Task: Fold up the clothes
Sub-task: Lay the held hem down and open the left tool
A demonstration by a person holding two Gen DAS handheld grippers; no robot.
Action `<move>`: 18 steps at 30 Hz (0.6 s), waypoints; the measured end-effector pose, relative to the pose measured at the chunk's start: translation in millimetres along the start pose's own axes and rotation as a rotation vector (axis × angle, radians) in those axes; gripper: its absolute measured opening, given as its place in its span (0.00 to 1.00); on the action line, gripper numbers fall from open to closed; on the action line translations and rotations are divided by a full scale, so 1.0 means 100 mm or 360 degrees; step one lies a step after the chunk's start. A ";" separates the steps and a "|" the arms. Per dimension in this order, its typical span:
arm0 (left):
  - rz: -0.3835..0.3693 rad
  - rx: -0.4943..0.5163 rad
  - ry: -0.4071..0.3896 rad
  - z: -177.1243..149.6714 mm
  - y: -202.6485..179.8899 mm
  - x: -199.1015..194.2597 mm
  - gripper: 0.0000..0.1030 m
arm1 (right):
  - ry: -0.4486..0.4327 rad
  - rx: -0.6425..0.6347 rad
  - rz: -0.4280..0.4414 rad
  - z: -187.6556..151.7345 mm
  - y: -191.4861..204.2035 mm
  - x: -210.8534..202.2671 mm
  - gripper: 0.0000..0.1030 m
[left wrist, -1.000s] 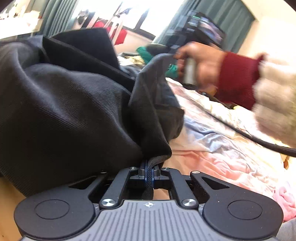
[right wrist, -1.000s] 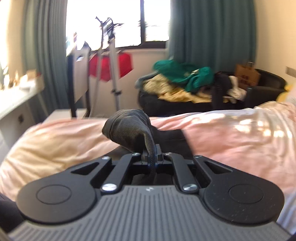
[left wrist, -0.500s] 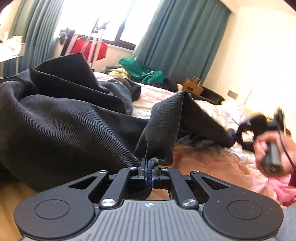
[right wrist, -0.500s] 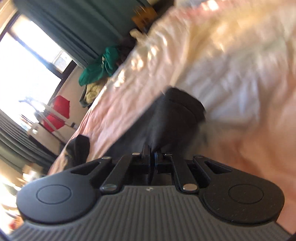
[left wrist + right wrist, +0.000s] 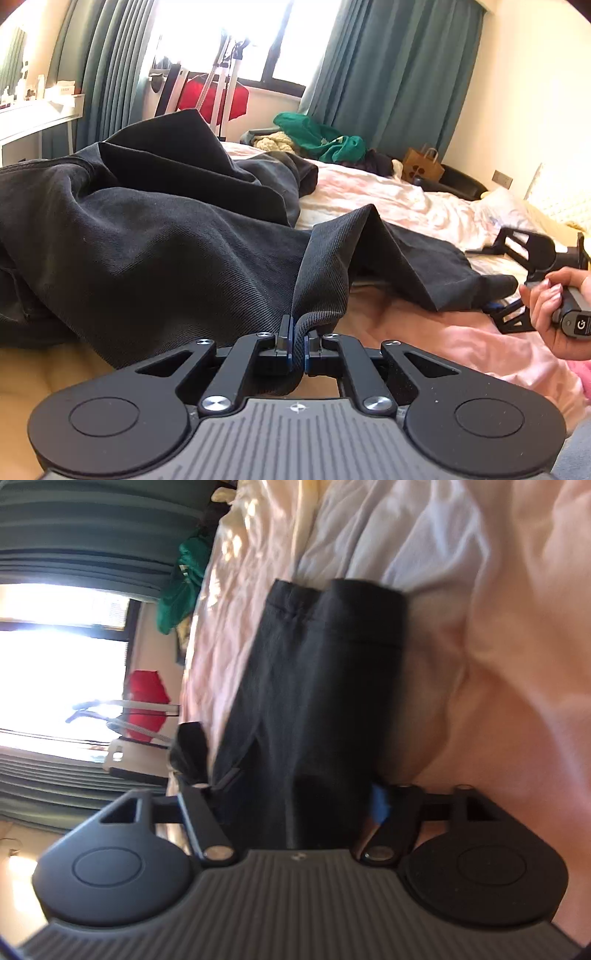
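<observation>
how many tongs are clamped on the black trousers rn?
1. Left tongs pinch the black trousers at a hem fold. Right tongs are open, straddling a trouser leg.

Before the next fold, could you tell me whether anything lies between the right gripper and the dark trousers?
Nothing visible does. The right gripper is open, its fingers spread either side of the trousers, which lie on the pink bedding right in front. The left gripper is shut on the trousers.
</observation>
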State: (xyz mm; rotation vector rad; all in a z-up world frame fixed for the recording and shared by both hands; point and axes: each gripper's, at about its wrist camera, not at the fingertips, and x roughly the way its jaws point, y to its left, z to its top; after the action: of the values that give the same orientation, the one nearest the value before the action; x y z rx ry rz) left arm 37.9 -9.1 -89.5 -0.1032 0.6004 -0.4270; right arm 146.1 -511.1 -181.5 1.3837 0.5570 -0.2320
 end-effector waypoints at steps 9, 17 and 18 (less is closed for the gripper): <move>-0.0040 -0.0045 0.0003 -0.02 0.06 0.09 0.05 | -0.0243 -0.0304 -0.0195 0.00 0.21 0.23 0.09; -0.0219 -0.0095 -0.0056 0.02 0.06 0.05 0.05 | -0.0607 -0.0348 0.0009 0.28 0.33 -0.02 0.05; -0.0245 -0.0092 -0.0064 0.03 0.06 0.05 0.06 | -0.0694 -0.0377 0.0050 0.33 0.36 -0.11 0.05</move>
State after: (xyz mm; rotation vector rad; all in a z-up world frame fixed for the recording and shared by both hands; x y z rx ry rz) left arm 44.9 -6.0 -91.0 -0.2138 0.5671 -0.5553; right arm 161.1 -538.3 -142.4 1.0679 0.1913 -0.4161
